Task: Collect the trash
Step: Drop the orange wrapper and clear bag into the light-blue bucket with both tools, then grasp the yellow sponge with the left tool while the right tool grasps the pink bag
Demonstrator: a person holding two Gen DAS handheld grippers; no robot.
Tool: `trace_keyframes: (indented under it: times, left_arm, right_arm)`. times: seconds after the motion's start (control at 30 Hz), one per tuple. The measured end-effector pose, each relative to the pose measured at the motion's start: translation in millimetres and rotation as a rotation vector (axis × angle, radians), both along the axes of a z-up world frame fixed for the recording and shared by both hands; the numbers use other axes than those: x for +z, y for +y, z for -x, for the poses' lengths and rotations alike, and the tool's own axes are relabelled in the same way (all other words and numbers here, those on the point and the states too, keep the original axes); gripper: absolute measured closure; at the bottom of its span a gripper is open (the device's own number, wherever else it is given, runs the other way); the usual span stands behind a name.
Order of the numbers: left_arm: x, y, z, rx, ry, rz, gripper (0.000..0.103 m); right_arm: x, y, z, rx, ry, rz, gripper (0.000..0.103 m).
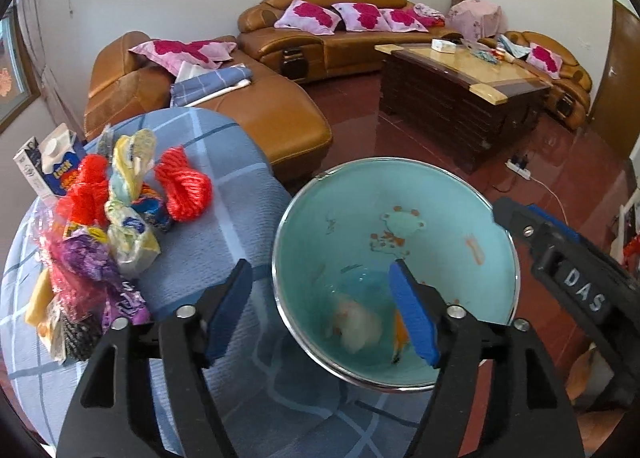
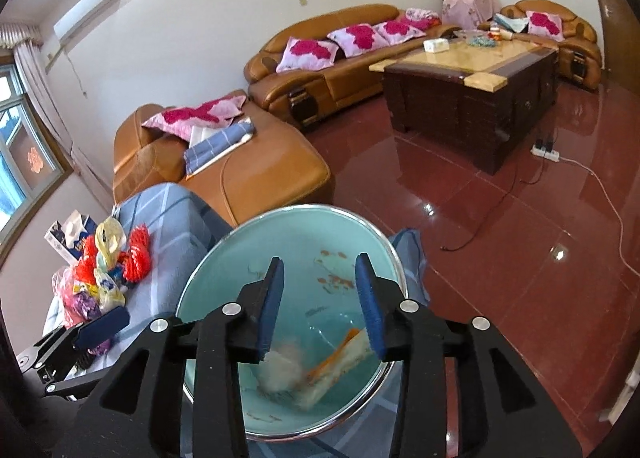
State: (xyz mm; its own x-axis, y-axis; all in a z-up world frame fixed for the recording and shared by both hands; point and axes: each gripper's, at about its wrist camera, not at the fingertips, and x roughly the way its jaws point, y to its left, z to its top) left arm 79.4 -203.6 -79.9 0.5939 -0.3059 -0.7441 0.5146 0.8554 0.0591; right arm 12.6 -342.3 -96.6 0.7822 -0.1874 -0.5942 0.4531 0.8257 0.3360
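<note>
A teal bin (image 1: 440, 218) with a metal rim stands by a table under a blue checked cloth (image 1: 224, 162). In it lie a white wad (image 1: 356, 324) and an orange-edged wrapper (image 2: 340, 354). A heap of trash (image 1: 100, 234) sits on the cloth: red net bundles, crumpled bags, a milk carton (image 1: 52, 166). My left gripper (image 1: 324, 310) is open and straddles the bin's near rim, one finger inside. My right gripper (image 2: 320, 306) is open and empty above the bin (image 2: 280, 242). It also shows in the left wrist view (image 1: 560, 258).
Brown leather sofas (image 1: 248, 114) with pink cushions line the wall. A dark wooden coffee table (image 1: 460, 90) stands on the red tiled floor (image 2: 520, 258). A power strip with a cable (image 1: 520, 170) lies on the floor beside it.
</note>
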Motion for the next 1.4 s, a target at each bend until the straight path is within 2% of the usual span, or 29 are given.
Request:
trace_keyframes:
  times: [0.17, 0.23, 0.33, 0.47, 0.7, 1.13, 1.4]
  left_arm:
    - [10.1, 8.6, 7.4, 0.033, -0.069, -0.024, 0.022]
    - [14.3, 11.9, 10.8, 0.043, -0.086, -0.029, 0.019]
    - [18.7, 18.9, 12.9, 0.053, -0.085, -0.018, 0.019]
    - [21.0, 29.2, 10.8, 0.082, -0.087, -0.018, 0.018]
    - [20.8, 44.7, 8.1, 0.116, -0.082, -0.010, 0.018]
    - [20.2, 78.5, -3.4, 0.176, -0.071, 0.004, 0.018]
    - [16.3, 123.9, -19.2, 0.253, -0.050, 0.029, 0.018]
  right_arm:
    - [6.9, 1.0, 6.0, -0.015, -0.033, 0.003, 0.048]
    - [11.5, 4.9, 7.6, -0.029, -0.043, 0.034, 0.041]
    - [18.2, 13.5, 12.4, -0.067, -0.072, 0.097, 0.032]
    - [23.3, 17.8, 15.0, -0.069, -0.086, 0.118, 0.026]
    - [22.6, 25.5, 12.3, -0.040, -0.046, 0.139, 0.026]
    - [30.4, 57.6, 3.0, 0.026, -0.038, 0.188, 0.028]
    - [37.4, 88.9, -15.3, 0.089, -0.040, 0.224, 0.031]
